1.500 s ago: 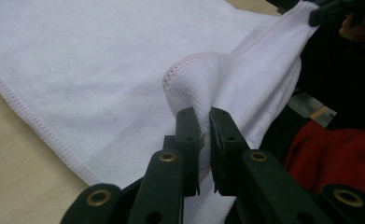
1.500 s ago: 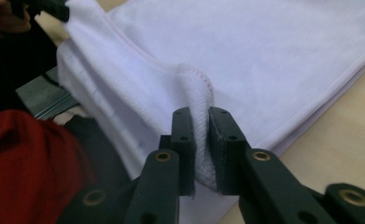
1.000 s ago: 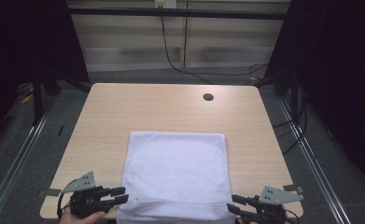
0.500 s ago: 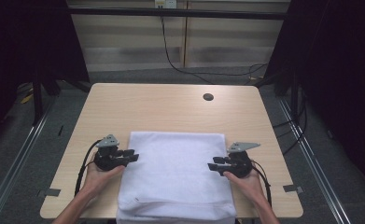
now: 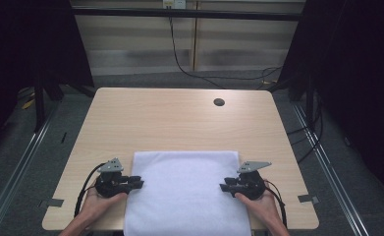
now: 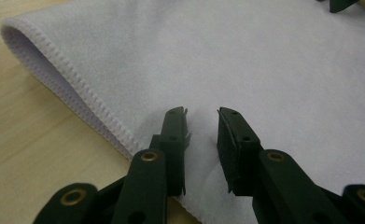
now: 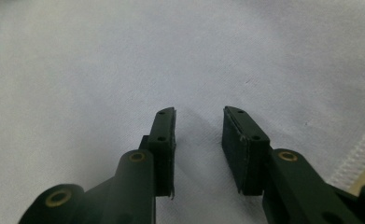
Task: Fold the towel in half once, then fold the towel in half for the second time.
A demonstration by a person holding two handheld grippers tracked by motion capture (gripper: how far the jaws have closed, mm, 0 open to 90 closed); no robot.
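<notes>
A white folded towel (image 5: 187, 191) lies at the near middle of the wooden table (image 5: 170, 118). My left gripper (image 5: 139, 183) points inward over the towel's left edge, and my right gripper (image 5: 222, 187) points inward over its right edge. In the left gripper view the towel (image 6: 264, 60) lies under the left gripper (image 6: 202, 114), just inside the stitched hem. Its jaws have just been closing and still stand apart, with cloth creasing faintly in the gap. In the right gripper view the right gripper (image 7: 199, 114) sits likewise on the towel (image 7: 171, 56), jaws closing but apart.
A dark round cable hole (image 5: 219, 102) sits near the table's far right. The towel's near edge hangs at the table's front edge. Bare wood lies beyond the towel. Dark frames and cables surround the table, with grey floor around it.
Both grippers came up from the table's near corners to the towel's side edges, then shifted slightly nearer and inward onto the cloth. The towel has not moved.
</notes>
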